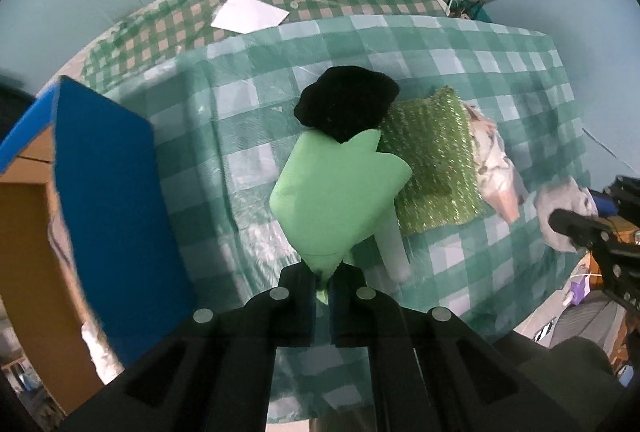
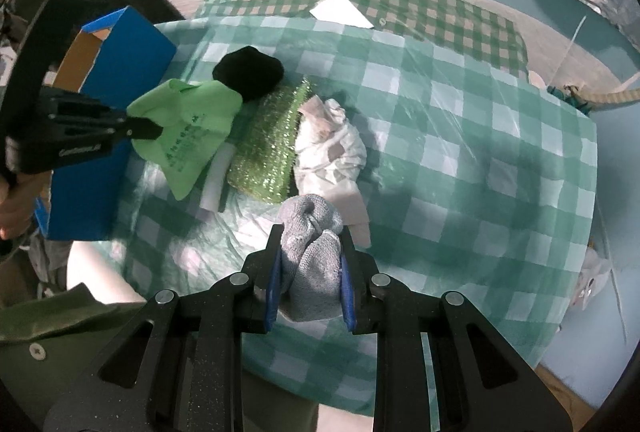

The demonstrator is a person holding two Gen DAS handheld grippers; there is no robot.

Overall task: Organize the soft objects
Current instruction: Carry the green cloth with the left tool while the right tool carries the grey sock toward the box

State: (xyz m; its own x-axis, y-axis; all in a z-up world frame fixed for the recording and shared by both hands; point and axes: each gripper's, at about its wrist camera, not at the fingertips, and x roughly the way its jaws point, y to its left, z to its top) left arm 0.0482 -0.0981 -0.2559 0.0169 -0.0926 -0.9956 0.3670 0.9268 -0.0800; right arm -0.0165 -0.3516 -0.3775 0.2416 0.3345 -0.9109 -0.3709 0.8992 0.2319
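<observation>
A light green cloth (image 1: 336,192) hangs pinched in the left gripper (image 1: 326,284), lifted above the checked worktop (image 1: 460,72). At its 12 o'clock lies a black soft lump (image 1: 346,104); at 3 o'clock, a glittery green scrubber (image 1: 436,160), then a crumpled white cloth (image 2: 334,148). The right gripper (image 2: 310,272) is clamped on a grey knit bundle (image 2: 312,256). A blue box (image 1: 112,200) stands at 9 o'clock.
</observation>
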